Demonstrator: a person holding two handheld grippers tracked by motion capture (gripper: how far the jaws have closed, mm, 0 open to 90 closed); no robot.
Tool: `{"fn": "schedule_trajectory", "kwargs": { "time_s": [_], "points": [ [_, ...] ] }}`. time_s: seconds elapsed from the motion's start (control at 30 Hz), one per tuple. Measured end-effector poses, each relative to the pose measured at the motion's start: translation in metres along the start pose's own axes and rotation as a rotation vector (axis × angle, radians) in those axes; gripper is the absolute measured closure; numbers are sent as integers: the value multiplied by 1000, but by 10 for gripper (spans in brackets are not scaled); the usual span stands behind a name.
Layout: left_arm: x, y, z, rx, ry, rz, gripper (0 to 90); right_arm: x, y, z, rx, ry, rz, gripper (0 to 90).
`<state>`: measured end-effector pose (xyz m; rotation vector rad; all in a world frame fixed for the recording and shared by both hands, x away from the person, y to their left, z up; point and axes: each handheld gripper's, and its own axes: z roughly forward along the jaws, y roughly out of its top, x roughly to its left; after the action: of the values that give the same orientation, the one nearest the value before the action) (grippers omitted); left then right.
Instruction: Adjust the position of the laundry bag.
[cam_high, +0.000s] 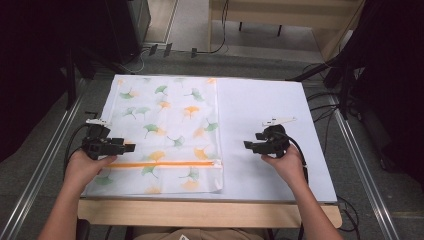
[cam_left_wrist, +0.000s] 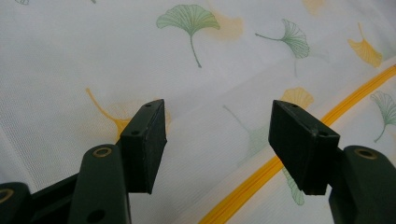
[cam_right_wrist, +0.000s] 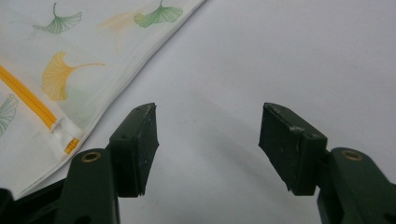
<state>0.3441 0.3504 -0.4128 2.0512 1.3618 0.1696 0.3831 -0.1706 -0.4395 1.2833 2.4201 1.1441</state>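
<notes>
On the white mat (cam_high: 265, 130) we count one leaf-print mesh bag (cam_high: 165, 135), one orange zipper (cam_high: 165, 163); left gripper (cam_high: 131, 147) and right gripper (cam_high: 246, 145) both gape, empty.

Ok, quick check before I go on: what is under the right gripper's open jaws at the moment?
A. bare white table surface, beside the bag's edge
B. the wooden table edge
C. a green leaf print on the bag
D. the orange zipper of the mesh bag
A: in the right gripper view the right gripper stands open over the plain white surface, with the leaf-print mesh bag and its orange zipper off to one side.
</notes>
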Motion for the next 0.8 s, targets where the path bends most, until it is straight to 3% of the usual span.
{"fn": "schedule_trajectory", "kwargs": {
  "time_s": [0.47, 0.8],
  "points": [
    [3, -2, -2, 7, 8, -11, 385, 4, 1, 4, 16, 2, -10, 416],
    [7, -13, -11, 3, 43, -33, 381, 13, 9, 15, 25, 21, -41, 425]
  ]
}}
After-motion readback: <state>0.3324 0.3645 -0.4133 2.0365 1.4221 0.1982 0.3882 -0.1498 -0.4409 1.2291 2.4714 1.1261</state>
